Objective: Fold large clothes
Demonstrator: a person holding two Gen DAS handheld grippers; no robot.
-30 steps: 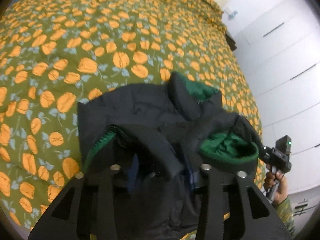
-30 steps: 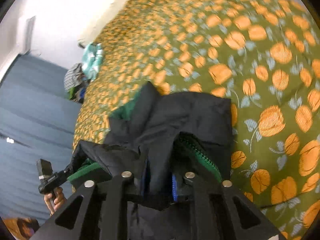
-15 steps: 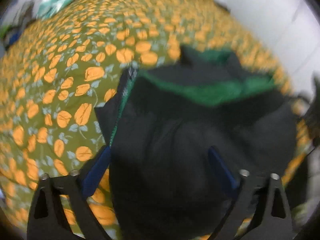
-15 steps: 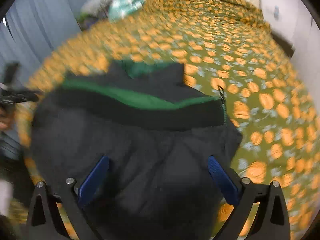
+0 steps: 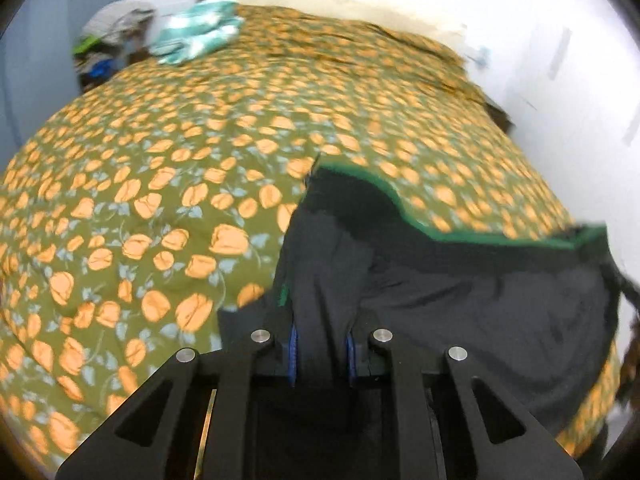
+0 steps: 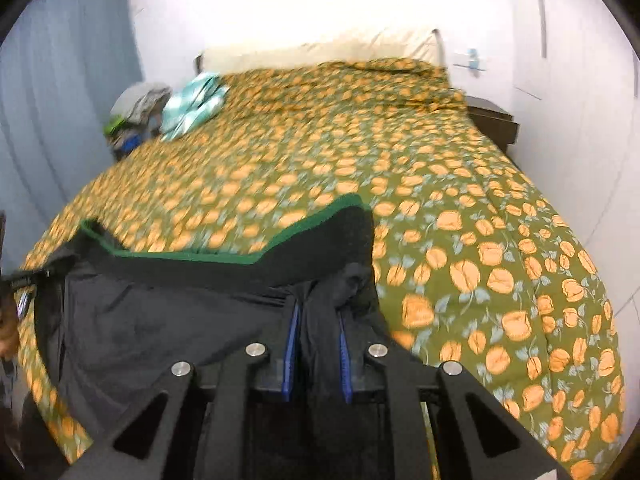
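A: Jacket (image 5: 460, 292) status? Black, green trim along the top edge.

B: Held up over the near edge of the bed (image 5: 160, 200), stretched between both tools. Left gripper (image 5: 320, 354) is pinching a bunched fold of the black fabric between its blue pads (image 5: 293, 350). Right gripper (image 6: 316, 354) is doing the same at the other end, cloth clamped between its pads (image 6: 289, 354).

A: Same jacket in the right view?

B: Yes, jacket (image 6: 168, 312) spans to the left there, green edge sagging in the middle. Lower part drapes past the foot edge of the bed (image 6: 500, 240).

A: Anything else on the bed?

B: Teal-and-white folded cloth (image 5: 196, 30) at the far left corner, also seen from the right wrist (image 6: 192, 106). A clothes pile (image 6: 134, 114) sits just off that corner, beside the curtain (image 6: 60, 92). Pale pillow (image 6: 320, 50) along the head edge. Dark nightstand (image 6: 492, 122) off the far right corner.

A: Does the jacket touch the quilt?

B: Probably at the near edge, but the frames are motion-blurred, so can't tell for sure.
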